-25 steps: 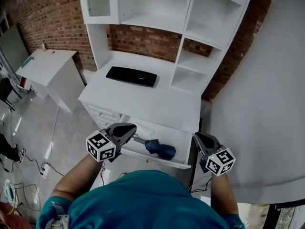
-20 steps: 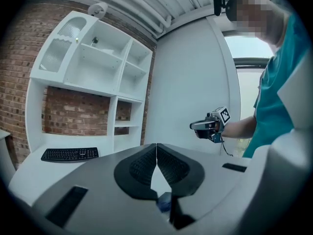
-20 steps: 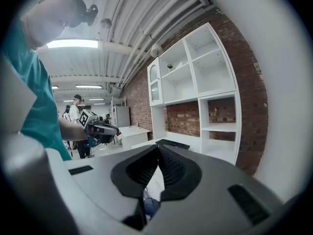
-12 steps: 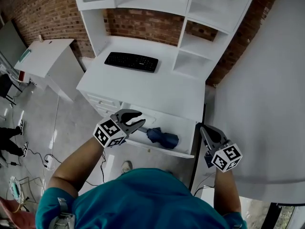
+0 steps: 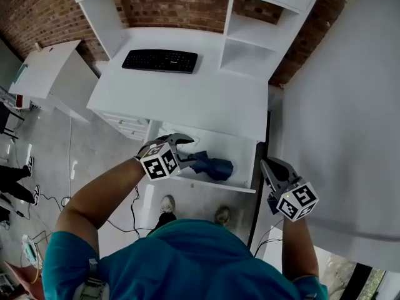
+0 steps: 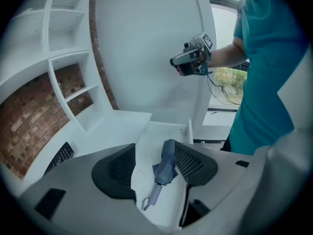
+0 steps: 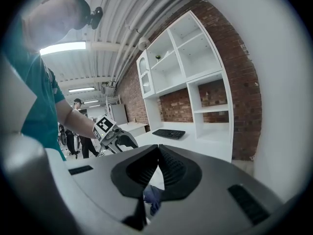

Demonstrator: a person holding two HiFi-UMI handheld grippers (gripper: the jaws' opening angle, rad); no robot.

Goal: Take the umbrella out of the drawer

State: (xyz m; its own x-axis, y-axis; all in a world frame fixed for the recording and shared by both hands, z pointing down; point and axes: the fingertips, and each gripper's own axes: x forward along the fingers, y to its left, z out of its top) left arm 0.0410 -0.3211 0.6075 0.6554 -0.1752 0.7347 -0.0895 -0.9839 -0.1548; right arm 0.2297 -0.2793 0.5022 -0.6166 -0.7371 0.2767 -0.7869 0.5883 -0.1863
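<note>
Finds the folded umbrella [image 5: 212, 166] lying in the open drawer [image 5: 240, 147], long axis in line with the nearer left gripper [image 5: 187, 150], just opened and spread before it, untouched, with the right gripper [image 5: 267, 166] pressed together, aside.

The person wears a teal short-sleeved shirt [image 5: 187, 261], with a grey strap [image 5: 92, 285] at the left shoulder, and light shoes [image 5: 167, 203]. The left gripper [image 5: 189, 152] and the right gripper [image 5: 267, 164] have smooth grey shells and curved jaws lined with black ribbed pads [image 6: 190, 161]. Each carries a white cube [image 5: 161, 162] printed with black square markers. A dark cable [image 6: 211, 82] hangs under the right gripper.
</note>
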